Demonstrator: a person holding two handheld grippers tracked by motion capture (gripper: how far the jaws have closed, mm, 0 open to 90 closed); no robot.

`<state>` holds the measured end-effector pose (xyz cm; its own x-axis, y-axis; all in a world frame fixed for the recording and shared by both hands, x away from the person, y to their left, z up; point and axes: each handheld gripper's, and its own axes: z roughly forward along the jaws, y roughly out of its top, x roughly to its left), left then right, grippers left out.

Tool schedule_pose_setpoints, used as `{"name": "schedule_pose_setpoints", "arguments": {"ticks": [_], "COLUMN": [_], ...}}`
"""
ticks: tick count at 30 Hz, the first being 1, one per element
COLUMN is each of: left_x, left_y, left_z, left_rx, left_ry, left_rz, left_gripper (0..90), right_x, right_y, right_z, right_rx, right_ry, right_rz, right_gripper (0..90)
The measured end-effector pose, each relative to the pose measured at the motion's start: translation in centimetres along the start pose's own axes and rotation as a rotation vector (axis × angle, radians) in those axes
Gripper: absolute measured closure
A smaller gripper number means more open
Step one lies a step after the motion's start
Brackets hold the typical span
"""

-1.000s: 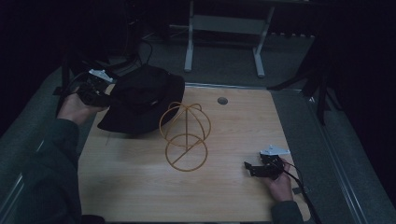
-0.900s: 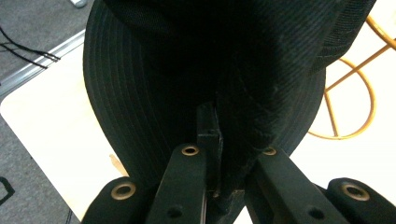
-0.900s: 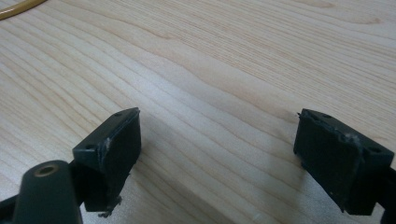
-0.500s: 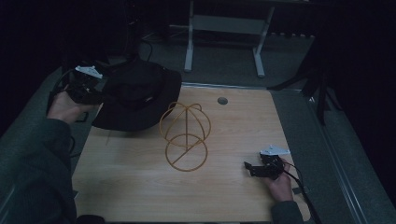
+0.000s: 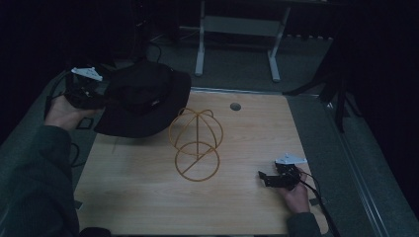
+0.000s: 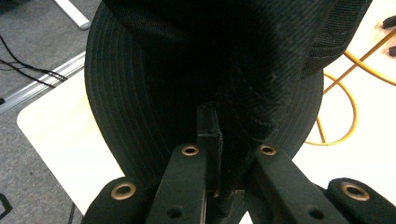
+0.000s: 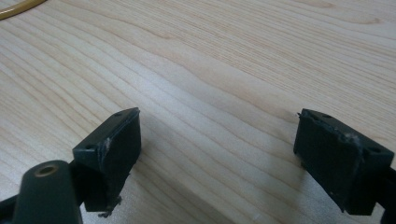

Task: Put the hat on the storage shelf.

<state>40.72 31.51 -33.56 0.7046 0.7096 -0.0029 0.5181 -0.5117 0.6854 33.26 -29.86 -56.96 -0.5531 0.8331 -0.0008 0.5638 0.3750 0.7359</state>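
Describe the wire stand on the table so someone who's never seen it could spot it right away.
Start at the light wooden table and look to its middle, just right of the black hat that the left gripper holds up. The wire stand is there: thin golden hoops forming an open dome above a flat ring, the one see-through object.

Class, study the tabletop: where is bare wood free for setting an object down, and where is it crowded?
Free: the table between its near edge and the wire stand, and right of the stand, beyond the right hand-held gripper. Crowded: the far-left corner, under the black hat.
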Motion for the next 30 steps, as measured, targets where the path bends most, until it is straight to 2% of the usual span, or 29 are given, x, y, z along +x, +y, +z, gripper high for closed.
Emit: {"name": "schedule_pose_setpoints", "arguments": {"ticks": [11, 22, 30], "left_x": [0.2, 0.0, 0.2], "left_y": [-0.4, -0.5, -0.9], "left_z": [-1.1, -1.6, -2.1], "left_rx": [-0.013, -0.022, -0.029], "left_ry": [-0.014, -0.055, -0.084], "left_rz": [0.01, 0.042, 0.047], "left_gripper": [88.3, 88.3, 88.2], "right_x": [0.0, 0.0, 0.0], "right_y": [0.0, 0.0, 0.0], "right_z": [0.0, 0.0, 0.0], "right_rx": [0.0, 0.0, -0.001], "right_ry": [0.0, 0.0, 0.0], "right_rz": [0.0, -0.001, -0.001], "right_gripper": [14.8, 14.8, 14.8]}}
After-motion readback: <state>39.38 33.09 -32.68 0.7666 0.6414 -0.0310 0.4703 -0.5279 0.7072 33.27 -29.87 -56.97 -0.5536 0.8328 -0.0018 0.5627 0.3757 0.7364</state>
